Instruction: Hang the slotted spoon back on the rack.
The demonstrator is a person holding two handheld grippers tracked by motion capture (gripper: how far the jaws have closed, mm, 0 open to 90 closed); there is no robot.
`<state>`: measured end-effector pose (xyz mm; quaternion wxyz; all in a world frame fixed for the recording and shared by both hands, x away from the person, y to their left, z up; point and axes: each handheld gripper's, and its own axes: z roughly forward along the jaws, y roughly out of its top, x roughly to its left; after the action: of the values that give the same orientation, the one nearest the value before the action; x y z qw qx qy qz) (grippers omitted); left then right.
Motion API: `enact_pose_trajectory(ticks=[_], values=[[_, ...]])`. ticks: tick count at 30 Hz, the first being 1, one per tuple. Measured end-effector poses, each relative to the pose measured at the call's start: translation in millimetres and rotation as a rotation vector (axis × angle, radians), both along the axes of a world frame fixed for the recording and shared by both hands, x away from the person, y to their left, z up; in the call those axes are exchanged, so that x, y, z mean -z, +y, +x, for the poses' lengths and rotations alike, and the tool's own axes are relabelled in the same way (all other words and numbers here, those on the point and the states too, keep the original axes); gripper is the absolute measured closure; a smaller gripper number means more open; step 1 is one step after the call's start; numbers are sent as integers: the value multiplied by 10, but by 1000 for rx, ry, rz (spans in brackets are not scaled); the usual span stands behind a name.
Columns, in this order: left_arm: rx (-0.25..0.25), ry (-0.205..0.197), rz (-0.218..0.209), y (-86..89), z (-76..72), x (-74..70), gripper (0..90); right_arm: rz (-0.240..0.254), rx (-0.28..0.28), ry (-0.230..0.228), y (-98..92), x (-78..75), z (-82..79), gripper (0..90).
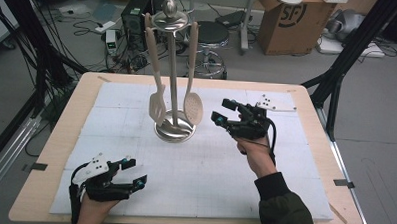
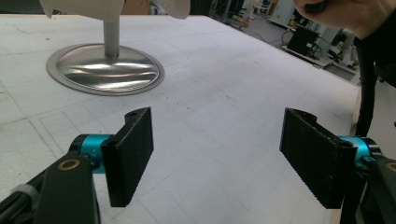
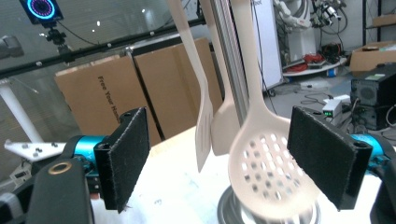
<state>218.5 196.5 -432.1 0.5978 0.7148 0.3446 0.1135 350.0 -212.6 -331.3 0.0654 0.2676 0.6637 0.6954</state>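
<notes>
1. While my left tool (image 1: 133, 173) rests low at the near left of the desk (image 1: 50, 152), its jaws stand wide with nothing between them.
2. Farther in, my right tool (image 1: 225, 111) is lifted above the mat (image 1: 194, 167), jaws wide and empty, pointing at the rack (image 1: 174, 71).
3. Just beyond its jaws hangs the skimmer (image 3: 266, 172), its perforated bowl between them in the right gripper view; whether they touch, I cannot tell.
4. Behind it hang a turner (image 3: 204, 130) and a third utensil, near the desk's middle.
</notes>
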Motion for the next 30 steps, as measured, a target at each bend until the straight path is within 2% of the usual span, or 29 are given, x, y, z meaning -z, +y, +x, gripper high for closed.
enact_pose_trajectory(ticks=[16, 18, 24, 30], values=[[20, 0, -1, -66, 64, 3, 264, -39, 10, 21, -182, 177, -139, 208], [21, 0, -1, -71, 71, 3, 264, -57, 9, 32, -190, 193, -163, 198], [26, 0, -6, -93, 87, 0, 263, -97, -4, 13, -177, 193, -245, 198], [19, -5, -14, -97, 113, -9, 263, -118, 0, 19, -208, 283, -290, 197]])
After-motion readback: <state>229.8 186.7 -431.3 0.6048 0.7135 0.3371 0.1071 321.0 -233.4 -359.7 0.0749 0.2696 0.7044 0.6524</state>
